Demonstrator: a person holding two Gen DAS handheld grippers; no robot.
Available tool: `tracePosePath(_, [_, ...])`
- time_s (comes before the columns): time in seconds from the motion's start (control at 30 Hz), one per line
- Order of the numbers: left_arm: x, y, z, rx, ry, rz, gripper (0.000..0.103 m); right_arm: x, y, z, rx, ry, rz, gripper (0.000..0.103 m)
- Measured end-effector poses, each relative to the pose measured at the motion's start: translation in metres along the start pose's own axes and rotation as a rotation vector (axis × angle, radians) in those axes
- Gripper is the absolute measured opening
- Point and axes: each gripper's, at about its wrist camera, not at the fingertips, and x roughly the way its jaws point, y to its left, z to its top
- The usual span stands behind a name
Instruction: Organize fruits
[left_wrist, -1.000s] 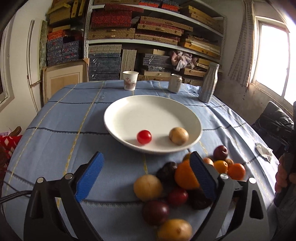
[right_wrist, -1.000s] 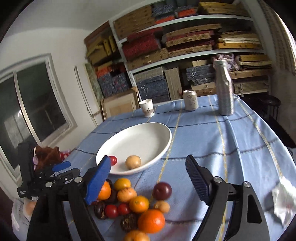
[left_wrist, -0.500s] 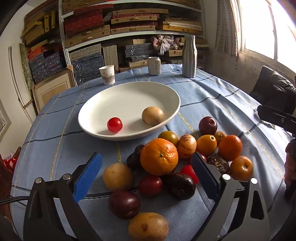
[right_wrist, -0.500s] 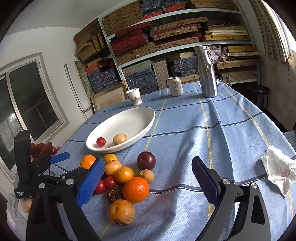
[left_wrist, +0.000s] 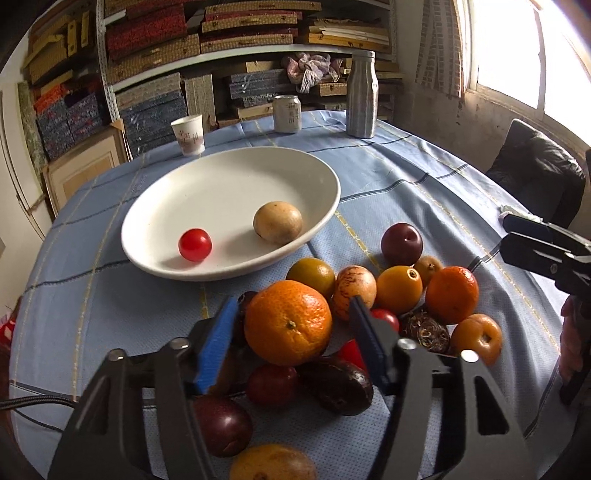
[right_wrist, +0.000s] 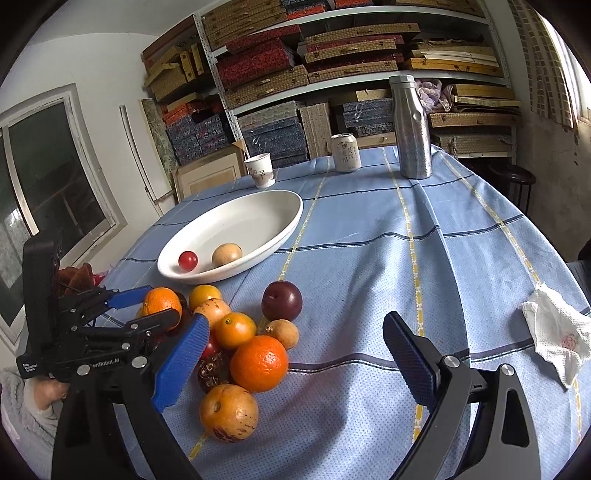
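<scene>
A pile of loose fruit lies on the blue cloth, topped by a big orange (left_wrist: 288, 321). My left gripper (left_wrist: 290, 302) straddles that orange and its jaws are closing. The left pad is almost on the peel and a thin gap shows at the right pad. From the right wrist view, the same orange (right_wrist: 162, 301) sits between the left gripper's fingers. A white plate (left_wrist: 314, 173) beyond holds a cherry tomato (left_wrist: 195, 244) and a tan round fruit (left_wrist: 277, 222). My right gripper (right_wrist: 295, 319) hangs open over the cloth, just right of the pile, with nothing between its pads.
A paper cup (left_wrist: 188, 133), a can (left_wrist: 287, 113) and a metal bottle (left_wrist: 362, 94) stand at the table's far edge. A crumpled napkin (right_wrist: 557, 336) lies on the right. A dark plum (right_wrist: 281, 300) sits at the pile's far edge. Shelves of boxes fill the back wall.
My left gripper moved forward and down over the pile, and its jaws narrowed from wide open to just around the big orange. The right gripper dropped slightly and stayed open.
</scene>
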Motion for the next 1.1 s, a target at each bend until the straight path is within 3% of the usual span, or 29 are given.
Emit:
tracePosePath(0.07, [0.003, 0.006, 0.0, -0.029, 0.005, -0.025, 0.048, 0.001, -0.001, 0.0, 0.003, 0.003, 0.0, 0.096])
tracePosePath(0.3, [-0.002, 0.013, -0.001, -0.056, -0.012, -0.044, 0.047, 0.002, 0.002, -0.001, -0.01, 0.008, 0.008, 0.096])
tracePosePath(0.43, [-0.007, 0.02, -0.003, -0.087, -0.024, -0.053, 0.047, 0.012, 0.006, -0.003, -0.036, 0.062, -0.001, 0.095])
tracePosePath(0.6, [-0.008, 0.022, -0.005, -0.088, -0.024, -0.054, 0.047, 0.033, 0.009, -0.006, -0.056, 0.166, 0.012, 0.069])
tracePosePath(0.7, [-0.007, 0.021, -0.005, -0.08, -0.023, -0.055, 0.047, 0.038, 0.009, -0.008, -0.042, 0.195, 0.059, 0.063])
tracePosePath(0.8, [-0.006, 0.02, -0.005, -0.082, -0.022, -0.056, 0.047, 0.047, 0.012, -0.013, -0.031, 0.262, 0.134, 0.045])
tracePosePath(1.0, [-0.006, 0.018, -0.005, -0.08, -0.023, -0.057, 0.047, 0.049, 0.013, -0.016, -0.008, 0.278, 0.17, 0.043])
tracePosePath(1.1, [-0.012, 0.019, -0.004, -0.088, -0.045, -0.063, 0.047, 0.039, 0.011, -0.013, -0.008, 0.231, 0.165, 0.043])
